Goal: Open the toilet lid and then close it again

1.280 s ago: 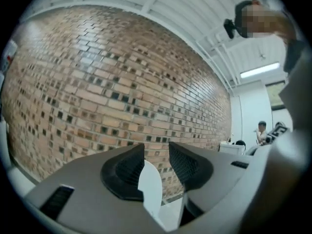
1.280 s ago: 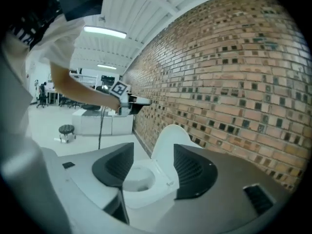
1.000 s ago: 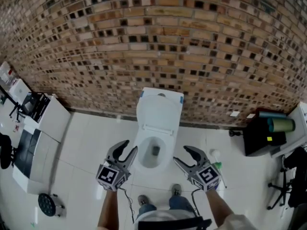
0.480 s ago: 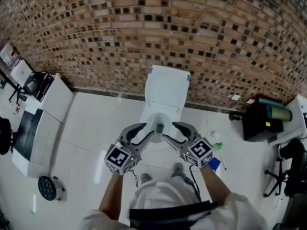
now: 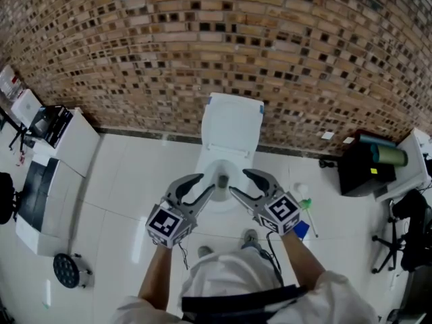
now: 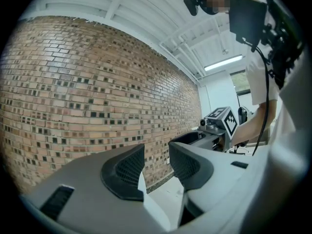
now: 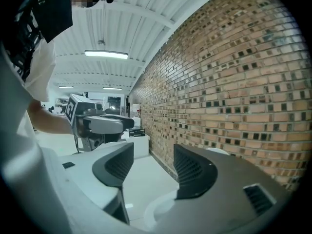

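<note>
Against the brick wall (image 5: 202,46), white toilet lid (image 5: 233,123) raised upright, bowl (image 5: 220,171) exposed, left gripper (image 5: 202,185) and right gripper (image 5: 239,182) side by side over the bowl's front, tips angled toward each other, both pairs of jaws partly apart, nothing between them.

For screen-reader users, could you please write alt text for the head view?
A person faces a white toilet, its lid raised against a brick wall. The left gripper and right gripper hover open and empty over the bowl.
</note>
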Tool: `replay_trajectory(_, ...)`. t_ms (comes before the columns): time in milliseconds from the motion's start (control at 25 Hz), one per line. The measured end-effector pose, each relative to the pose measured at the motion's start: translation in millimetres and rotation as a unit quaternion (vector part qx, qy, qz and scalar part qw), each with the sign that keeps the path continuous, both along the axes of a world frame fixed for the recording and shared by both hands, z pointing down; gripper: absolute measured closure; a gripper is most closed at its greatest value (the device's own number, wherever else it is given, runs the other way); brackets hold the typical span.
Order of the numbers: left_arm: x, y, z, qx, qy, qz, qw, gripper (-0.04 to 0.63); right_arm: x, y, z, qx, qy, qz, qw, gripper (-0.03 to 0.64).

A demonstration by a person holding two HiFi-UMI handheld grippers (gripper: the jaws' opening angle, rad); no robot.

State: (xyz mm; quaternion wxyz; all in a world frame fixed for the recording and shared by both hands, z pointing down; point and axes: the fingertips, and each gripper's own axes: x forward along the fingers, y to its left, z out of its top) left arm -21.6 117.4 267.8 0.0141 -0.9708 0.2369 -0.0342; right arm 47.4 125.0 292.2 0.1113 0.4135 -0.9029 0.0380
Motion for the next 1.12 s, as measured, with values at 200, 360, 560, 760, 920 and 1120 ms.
replay_trajectory(200,-1.2,-3.9,8.7,-0.021,-0.028,-0.017,0.9992,0.457,4.4,2.5,-2.0,0.003,0.005,0.004,1.000,0.351)
replay_trajectory(360,-3.9,-5.0,-3.0,-0.024,0.033,-0.028,0.9988,0.454,8.6,3.1,-1.6,0.001,0.005,0.010,1.000,0.351)
replay_trajectory(560,-7.2,-7.1,-4.0,-0.031,0.046,-0.033,0.9979,0.454,12.7,2.9,0.0,-0.002,0.008,0.014,1.000,0.351)
replay_trajectory(760,-26.5,-8.7,-1.1,-0.027,0.052,-0.034,0.9977,0.454,10.0,2.9,8.7,-0.011,0.013,0.033,0.999,0.351)
replay_trajectory(920,-55.6,-15.6,2.6,-0.034,0.050,-0.030,0.9977,0.454,-5.7,3.7,20.8,-0.022,0.015,0.046,0.999,0.351)
replay_trajectory(1120,-86.6,-34.6,10.2,-0.046,0.051,-0.048,0.9965,0.454,-20.1,-4.2,30.4,-0.034,0.008,0.051,0.998,0.351)
